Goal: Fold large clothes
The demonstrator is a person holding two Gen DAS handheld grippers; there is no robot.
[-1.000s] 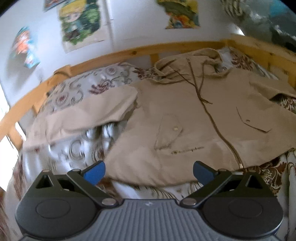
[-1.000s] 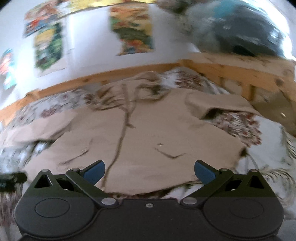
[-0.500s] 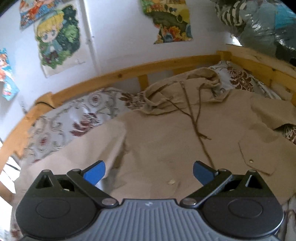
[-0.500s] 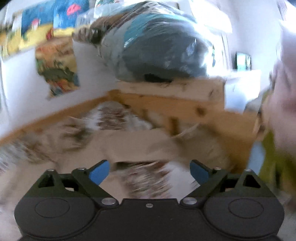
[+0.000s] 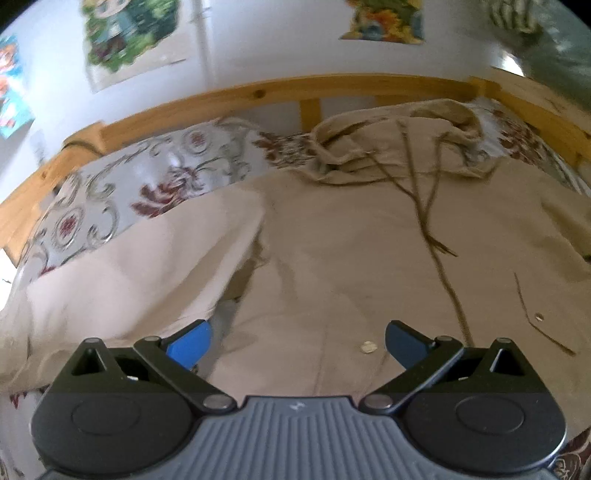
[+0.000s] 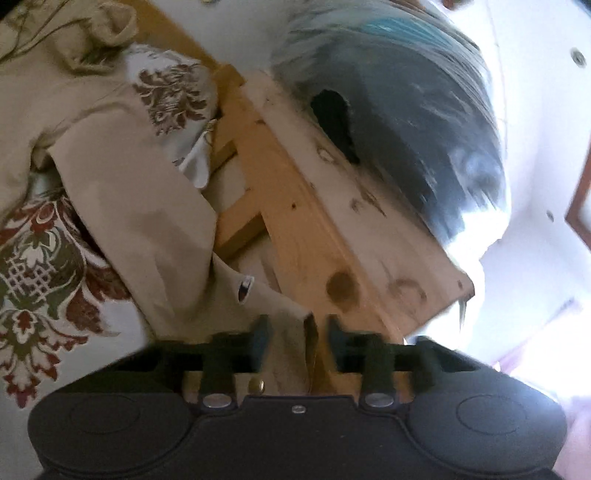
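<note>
A beige hooded jacket (image 5: 369, 240) lies front-up on the bed, hood (image 5: 388, 125) toward the headboard, drawstrings trailing down the chest. Its left sleeve (image 5: 129, 277) stretches out to the left. My left gripper (image 5: 297, 343) hovers open over the chest by that armpit, nothing between its blue pads. In the right wrist view the other sleeve (image 6: 147, 206) runs to the bed's side rail. My right gripper (image 6: 297, 332) is rolled over and its jaws are closing around the sleeve's cuff (image 6: 291, 325). A gap still shows beside the right pad.
A floral bedsheet (image 5: 147, 177) covers the mattress. The wooden bed frame (image 5: 258, 92) runs along the head, and its side rail (image 6: 295, 206) stands right behind the cuff. A plastic-wrapped bundle (image 6: 406, 129) rests on the rail. Posters (image 5: 129, 33) hang on the wall.
The left gripper has come in closer over the jacket's chest. The right gripper has swung right to the sleeve end by the rail and rolled, and its jaws have narrowed from wide open.
</note>
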